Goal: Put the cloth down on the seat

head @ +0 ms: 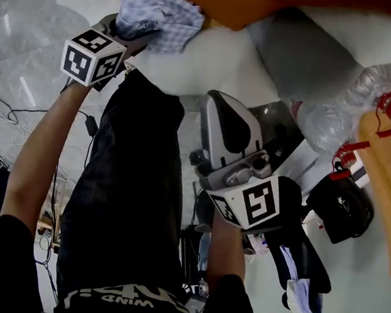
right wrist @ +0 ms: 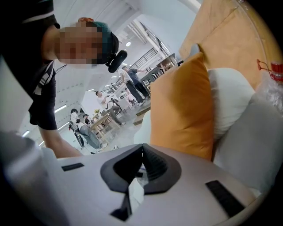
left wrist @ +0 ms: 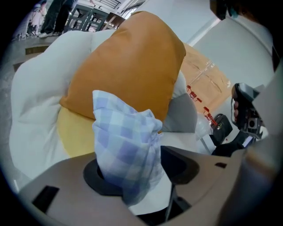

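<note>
Seat: white cushion, top centre of head view.
Cloth: blue check, bunched upper left, at the seat's edge.
Left gripper: let go, jaws apart around the cloth!
Right gripper: clenched, empty, mid-frame.

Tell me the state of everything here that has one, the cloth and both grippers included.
Left gripper: open, jaws apart.
Blue-and-white checked cloth: bunched up, loose between those jaws.
Right gripper: shut, empty.
Orange cushion: propped against the white seat.
</note>
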Demonstrator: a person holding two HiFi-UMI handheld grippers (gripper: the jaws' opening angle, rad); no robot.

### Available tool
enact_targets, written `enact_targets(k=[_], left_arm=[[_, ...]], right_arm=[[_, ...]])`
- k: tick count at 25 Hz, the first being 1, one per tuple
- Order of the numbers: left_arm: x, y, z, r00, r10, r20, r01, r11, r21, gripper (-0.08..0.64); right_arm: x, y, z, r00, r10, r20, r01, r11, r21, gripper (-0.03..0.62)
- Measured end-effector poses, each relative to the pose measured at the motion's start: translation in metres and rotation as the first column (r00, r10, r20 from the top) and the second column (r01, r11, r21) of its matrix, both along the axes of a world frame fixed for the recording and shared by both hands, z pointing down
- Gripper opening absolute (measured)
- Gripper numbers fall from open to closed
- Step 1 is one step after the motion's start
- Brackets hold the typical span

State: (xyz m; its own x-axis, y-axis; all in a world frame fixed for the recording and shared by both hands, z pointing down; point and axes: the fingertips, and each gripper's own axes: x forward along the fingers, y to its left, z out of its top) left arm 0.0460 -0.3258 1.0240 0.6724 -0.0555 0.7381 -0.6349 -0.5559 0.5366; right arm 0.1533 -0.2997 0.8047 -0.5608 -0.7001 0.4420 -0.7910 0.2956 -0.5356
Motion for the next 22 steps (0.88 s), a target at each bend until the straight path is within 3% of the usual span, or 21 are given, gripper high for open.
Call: enact_targets(k=[2, 11, 15, 22], left_arm=[[-0.002, -0.003, -0.002, 1.0, -0.022, 0.016, 0.022, 1.0, 0.007, 0.304], [-0.024, -0.009, 0.007, 0.981, -0.094, 0.167, 0.078, 0.992, 0.1, 0.461], [-0.035, -0.013, 0.009, 0.965, -0.127, 0.23, 0.095, 0.985, 0.144, 0.493], [-0.041, -0.013, 0.001, 0.969, -0.127, 0.214, 0.102, 0.987, 0.125, 0.492]], right_arm=[[0.0, 0.001, -0.002, 1.0, -0.003, -0.001, 0.003, 1.0, 0.001, 0.02], [-0.001, 0.004, -0.005, 1.0, -0.006, 0.003, 0.006, 1.0, 0.006, 0.02], [0.003, 0.007, -0.004, 1.0, -0.002, 0.001, 0.002, 1.0, 0.003, 0.02], [0.001, 0.009, -0.01, 1.0, -0.001, 0.002, 0.001, 1.0, 0.012, 0.019]])
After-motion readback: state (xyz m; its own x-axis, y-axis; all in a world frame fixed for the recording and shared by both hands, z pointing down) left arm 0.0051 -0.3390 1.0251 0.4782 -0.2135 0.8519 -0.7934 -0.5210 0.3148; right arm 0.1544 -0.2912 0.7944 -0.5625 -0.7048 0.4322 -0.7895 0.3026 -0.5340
